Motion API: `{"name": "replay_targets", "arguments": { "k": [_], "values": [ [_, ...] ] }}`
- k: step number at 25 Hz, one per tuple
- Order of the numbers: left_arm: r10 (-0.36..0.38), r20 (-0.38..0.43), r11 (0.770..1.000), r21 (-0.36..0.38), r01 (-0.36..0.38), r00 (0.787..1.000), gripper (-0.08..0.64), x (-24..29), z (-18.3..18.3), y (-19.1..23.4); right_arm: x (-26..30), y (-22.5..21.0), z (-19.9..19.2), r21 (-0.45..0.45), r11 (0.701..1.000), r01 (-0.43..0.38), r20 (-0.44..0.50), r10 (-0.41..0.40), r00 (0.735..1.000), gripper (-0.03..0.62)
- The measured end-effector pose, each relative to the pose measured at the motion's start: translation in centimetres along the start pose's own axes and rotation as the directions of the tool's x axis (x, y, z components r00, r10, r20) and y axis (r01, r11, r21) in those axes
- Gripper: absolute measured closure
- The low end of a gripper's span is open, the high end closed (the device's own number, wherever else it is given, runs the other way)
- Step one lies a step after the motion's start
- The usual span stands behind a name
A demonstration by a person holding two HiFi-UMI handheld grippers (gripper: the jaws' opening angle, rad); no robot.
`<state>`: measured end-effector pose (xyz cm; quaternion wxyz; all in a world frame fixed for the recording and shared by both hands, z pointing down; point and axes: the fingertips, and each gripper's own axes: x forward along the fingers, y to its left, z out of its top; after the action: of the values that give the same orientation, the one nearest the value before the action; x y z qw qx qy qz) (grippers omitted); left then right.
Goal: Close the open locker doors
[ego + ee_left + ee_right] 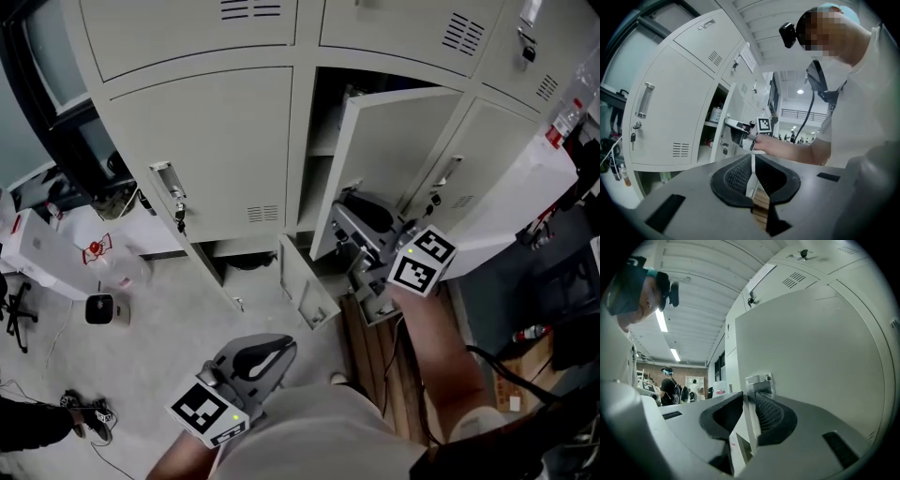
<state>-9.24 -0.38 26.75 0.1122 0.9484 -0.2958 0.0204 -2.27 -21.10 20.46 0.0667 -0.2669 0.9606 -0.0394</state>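
The open locker door (398, 150) swings out from the middle column of the grey lockers, and a shelf shows in the dark behind it. My right gripper (345, 239) sits on that door's free edge. In the right gripper view the right gripper (750, 397) has the door's edge and its metal latch plate (758, 380) between the jaws, and both pads look pressed against it. A smaller lower door (302, 281) also stands ajar near the floor. My left gripper (281, 349) hangs low by the person's body. In its own view the left gripper (752, 161) is shut on nothing.
The left locker door (197, 150) is closed, with keys (179, 217) hanging from its lock. A white box (37, 248) and a small device (98, 309) lie on the floor at left. A wooden pallet (375, 352) lies under my right arm. Cables trail at the right.
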Motion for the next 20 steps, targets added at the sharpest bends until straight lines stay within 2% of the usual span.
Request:
{"name": "replay_targets", "arguments": {
  "k": [5, 13, 20],
  "values": [
    [-0.001, 0.005, 1.0, 0.007, 0.001, 1.0, 0.529, -1.4, 0.0, 1.0, 1.2, -1.2, 0.0, 0.082, 0.996, 0.032, 0.048, -0.036, 0.998, 0.522],
    [-0.006, 0.011, 1.0, 0.001, 0.006, 1.0, 0.529, -3.2, 0.1, 2.4, 3.1, -2.4, -0.1, 0.052, 0.993, 0.11, 0.03, -0.111, 0.993, 0.532],
    [-0.013, -0.014, 1.0, 0.012, 0.013, 1.0, 0.529, -4.4, -0.4, 3.5, 4.9, -3.7, 0.0, 0.043, 0.983, 0.176, 0.032, -0.177, 0.984, 0.538]
  ]
}}
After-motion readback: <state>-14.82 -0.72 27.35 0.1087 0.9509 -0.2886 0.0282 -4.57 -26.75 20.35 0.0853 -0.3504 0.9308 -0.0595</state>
